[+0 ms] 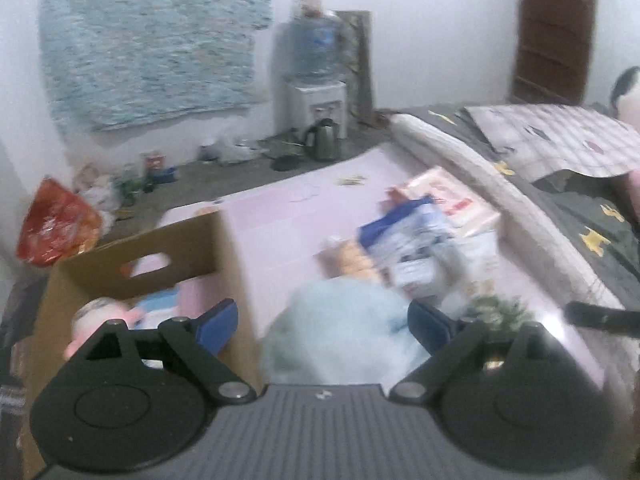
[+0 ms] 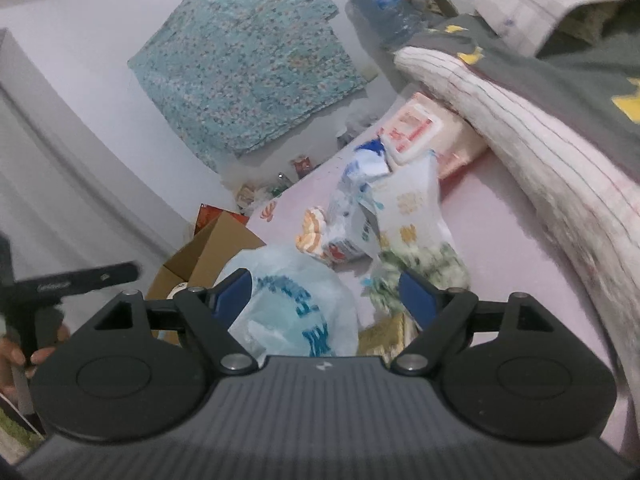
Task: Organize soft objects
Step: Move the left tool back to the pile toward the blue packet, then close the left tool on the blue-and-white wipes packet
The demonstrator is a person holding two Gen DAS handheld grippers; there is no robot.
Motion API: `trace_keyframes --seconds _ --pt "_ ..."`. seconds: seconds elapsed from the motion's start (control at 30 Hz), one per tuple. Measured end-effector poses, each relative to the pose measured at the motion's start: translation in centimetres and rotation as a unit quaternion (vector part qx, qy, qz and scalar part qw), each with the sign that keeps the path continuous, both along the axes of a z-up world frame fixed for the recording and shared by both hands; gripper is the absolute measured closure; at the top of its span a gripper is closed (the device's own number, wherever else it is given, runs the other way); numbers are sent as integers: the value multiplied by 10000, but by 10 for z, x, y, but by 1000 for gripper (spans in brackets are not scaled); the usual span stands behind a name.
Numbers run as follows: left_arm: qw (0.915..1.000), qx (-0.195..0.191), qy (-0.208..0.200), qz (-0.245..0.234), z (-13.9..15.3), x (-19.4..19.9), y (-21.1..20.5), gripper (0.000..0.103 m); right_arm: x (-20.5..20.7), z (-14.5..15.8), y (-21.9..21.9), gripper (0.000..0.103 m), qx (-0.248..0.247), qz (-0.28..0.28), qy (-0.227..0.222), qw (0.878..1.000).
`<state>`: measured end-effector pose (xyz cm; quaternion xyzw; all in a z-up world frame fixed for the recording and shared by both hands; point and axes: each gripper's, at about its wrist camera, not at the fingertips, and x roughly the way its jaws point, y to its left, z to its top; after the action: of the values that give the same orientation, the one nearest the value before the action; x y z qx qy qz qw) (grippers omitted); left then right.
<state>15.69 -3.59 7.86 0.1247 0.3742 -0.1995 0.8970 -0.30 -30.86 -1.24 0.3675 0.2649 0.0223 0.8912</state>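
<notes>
Above the pink mat (image 2: 500, 216), both tongs (image 1: 324, 320) (image 2: 326, 292) gape wide, gripping nothing.

- The left wrist view is smeared: the pale blue bag (image 1: 340, 320) is a formless blur, its print unreadable.
- The cardboard box (image 1: 140, 264) is cut off behind the gripper body; a plush toy (image 1: 100, 316) inside shows only partly.
- In the right wrist view, a hand (image 2: 24, 354) sits cut off at the left edge.
- Lettering on the stacked packets (image 2: 400, 200) is too blurred to read.
</notes>
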Motion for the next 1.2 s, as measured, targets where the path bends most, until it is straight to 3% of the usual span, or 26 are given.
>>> trace_keyframes --seconds 0.23,0.43,0.5,0.57,0.63,0.67,0.8,0.87,0.97,1.07,1.2 --pt "9980 -111 610 -127 -30 77 -79 10 67 9 -10 22 -409 127 -258 9987" --pt "9980 23 571 281 -59 140 -121 13 155 -13 -32 23 -893 155 -4 9959" --pt "9958 -48 758 516 -73 161 -122 19 180 -23 -39 24 -918 212 150 9954" --pt "9907 -150 1086 810 -91 180 -118 45 203 -32 -42 26 -1035 300 307 9937" --pt "9841 -309 1435 1003 -105 194 -110 56 222 -39 -43 31 -1087 472 437 9920" --pt "9797 -441 1631 1078 -112 200 -105 56 229 -42 -43 36 -1100 541 551 9909" --pt "9721 -736 1942 1087 -122 208 -94 53 242 -48 -38 47 -1147 800 766 9872" --pt "9699 -917 2033 974 -119 210 -90 37 241 -47 -41 53 -867 959 627 9896" --pt "9693 -1182 2018 764 -107 209 -92 26 236 -45 -45 54 -409 1161 242 9921" --pt "9726 -1053 2013 495 -104 211 -101 20 241 -43 -33 53 -611 1248 213 9901" --pt "9792 -395 1945 425 -112 215 -118 20 241 -45 -20 53 -817 1315 324 9874"
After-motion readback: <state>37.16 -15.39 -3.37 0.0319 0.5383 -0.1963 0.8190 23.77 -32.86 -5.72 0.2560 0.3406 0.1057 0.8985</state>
